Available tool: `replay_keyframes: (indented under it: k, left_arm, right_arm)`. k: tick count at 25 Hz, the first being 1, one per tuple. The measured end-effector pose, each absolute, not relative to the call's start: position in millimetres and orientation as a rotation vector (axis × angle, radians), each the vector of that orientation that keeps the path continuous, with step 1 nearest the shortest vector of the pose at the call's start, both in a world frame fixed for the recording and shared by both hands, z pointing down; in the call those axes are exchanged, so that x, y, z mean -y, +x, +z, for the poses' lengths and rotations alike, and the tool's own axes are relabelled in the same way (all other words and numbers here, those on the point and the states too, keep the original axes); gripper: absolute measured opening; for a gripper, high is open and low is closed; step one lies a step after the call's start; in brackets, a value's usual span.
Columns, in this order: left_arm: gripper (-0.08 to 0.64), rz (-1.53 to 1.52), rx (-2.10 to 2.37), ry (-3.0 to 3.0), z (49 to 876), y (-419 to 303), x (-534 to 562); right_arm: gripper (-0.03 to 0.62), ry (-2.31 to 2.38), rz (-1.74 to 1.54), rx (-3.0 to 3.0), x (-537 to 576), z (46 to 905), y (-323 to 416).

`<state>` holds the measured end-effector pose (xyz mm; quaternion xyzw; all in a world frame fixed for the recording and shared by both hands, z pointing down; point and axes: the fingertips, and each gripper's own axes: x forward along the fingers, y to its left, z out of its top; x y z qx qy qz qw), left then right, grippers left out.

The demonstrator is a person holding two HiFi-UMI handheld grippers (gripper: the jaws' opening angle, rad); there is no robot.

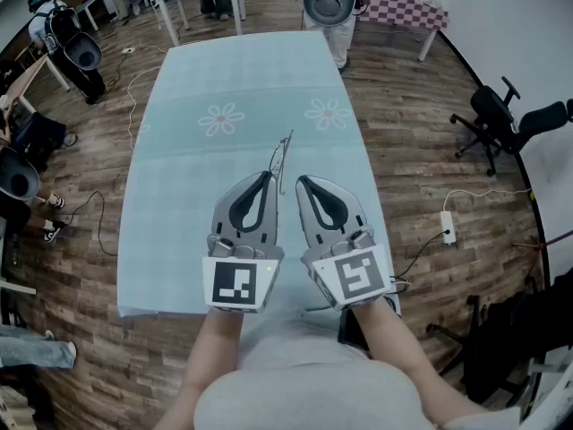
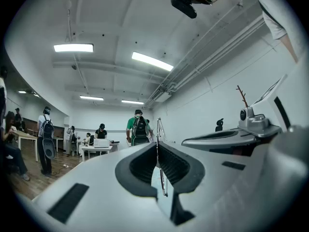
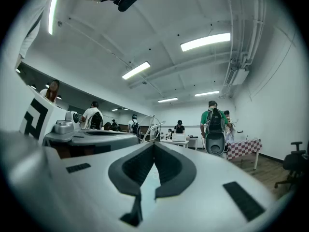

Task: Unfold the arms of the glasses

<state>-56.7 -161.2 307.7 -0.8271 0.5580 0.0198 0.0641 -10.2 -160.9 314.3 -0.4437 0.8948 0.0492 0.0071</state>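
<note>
Glasses sit pinched in the left gripper — unfolding looks unstarted. Right gripper, closed on nothing just right of it, must part its jaws to take an arm.

Glasses: thin metal wire frame, pinched edge-on in the shut jaws of the left hand-held gripper. Frame pokes past its tip toward the far side, above the tabletop. Arm fold state unreadable.
</note>
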Motion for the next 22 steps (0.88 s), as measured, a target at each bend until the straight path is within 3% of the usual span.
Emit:
replay_keyframes:
  k: [22]
  left_arm:
    - [0.017,0.032,-1.707,-2.498,308.1,-58.8,159.7]
  right_arm:
    - [0.008,-1.355,0.121,-2.824,159.3,320.5,-14.2]
